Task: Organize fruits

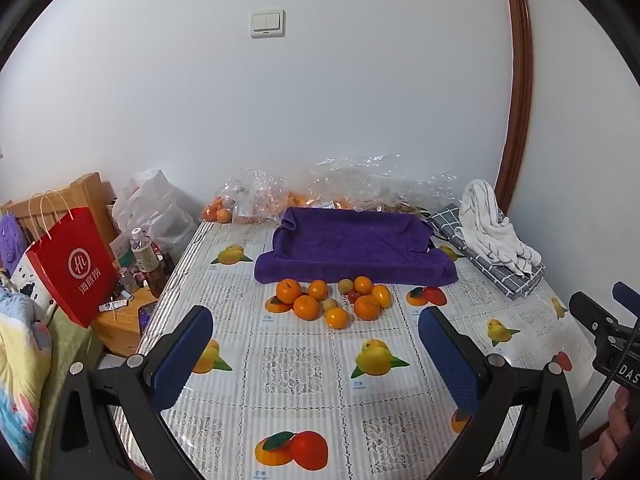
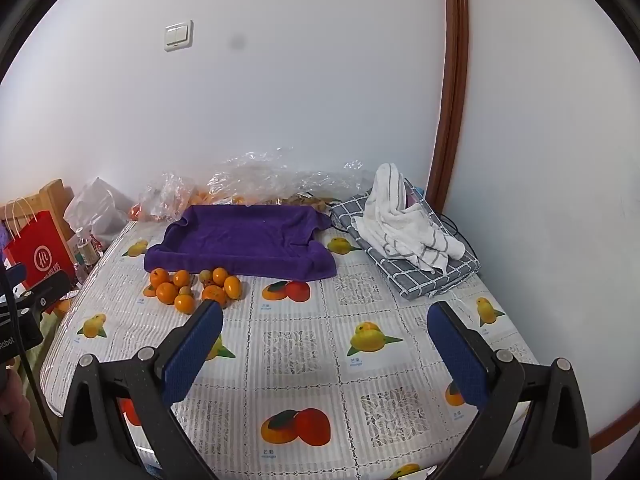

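A fruit-print worktop [image 1: 296, 364] carries a pile of oranges [image 1: 332, 298] just before a purple towel-lined tray [image 1: 352, 246]; left claw [image 1: 316, 356] and right claw [image 2: 326, 354] both gape apart, empty.

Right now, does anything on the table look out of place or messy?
Yes. The fruits lie in a loose heap on the tablecloth, in front of the purple-towel-lined tray, which holds none. A white towel lies crumpled on folded checked cloth.

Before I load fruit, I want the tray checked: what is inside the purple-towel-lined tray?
The purple-towel-lined tray shows only bare towel inside, no fruit. Whatever lies beneath the towel is covered.
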Available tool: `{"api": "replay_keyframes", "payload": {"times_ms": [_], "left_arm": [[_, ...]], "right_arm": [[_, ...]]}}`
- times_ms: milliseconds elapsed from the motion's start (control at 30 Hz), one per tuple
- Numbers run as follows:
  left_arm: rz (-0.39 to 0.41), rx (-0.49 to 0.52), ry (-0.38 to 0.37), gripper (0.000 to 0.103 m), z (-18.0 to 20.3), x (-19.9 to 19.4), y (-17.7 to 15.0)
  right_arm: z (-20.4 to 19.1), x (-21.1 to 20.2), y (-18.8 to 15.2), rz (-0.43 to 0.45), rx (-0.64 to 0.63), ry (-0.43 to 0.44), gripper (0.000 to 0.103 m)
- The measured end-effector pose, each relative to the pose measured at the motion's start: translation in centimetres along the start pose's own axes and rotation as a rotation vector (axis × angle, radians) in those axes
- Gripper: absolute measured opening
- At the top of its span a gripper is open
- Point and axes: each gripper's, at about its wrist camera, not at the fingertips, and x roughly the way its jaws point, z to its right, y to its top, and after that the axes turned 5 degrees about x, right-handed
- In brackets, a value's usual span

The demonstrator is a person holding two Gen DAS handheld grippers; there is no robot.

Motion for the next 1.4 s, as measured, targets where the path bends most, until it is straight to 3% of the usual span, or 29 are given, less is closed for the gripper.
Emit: {"api": "replay_keyframes", "payload": {"times_ms": [867, 1200, 1267, 1400], "left_arm": [[0.025, 0.004, 0.003, 0.103, 0.0, -0.8, 1.0], [-0.002, 0.007, 0.002, 0.103, -0.1, -0.7, 0.8], [-0.045, 0.014, -0.007, 0.103, -0.4, -0.2, 0.5], [-0.057, 0.014, -0.013, 0.103, -0.6, 0.2, 0.6]], "right_arm": [[-0.5, 0.0, -0.5, 0.003, 0.001, 0.006, 0.101], [-0.6, -0.1, -0.7, 0.0, 0.0, 0.0, 0.101], [-0.7, -0.1, -0.7, 0.0, -0.002, -0.002, 0.101], [-0.9, -0.1, -0.6, 0.001, -0.007, -0.003, 0.101]]}}
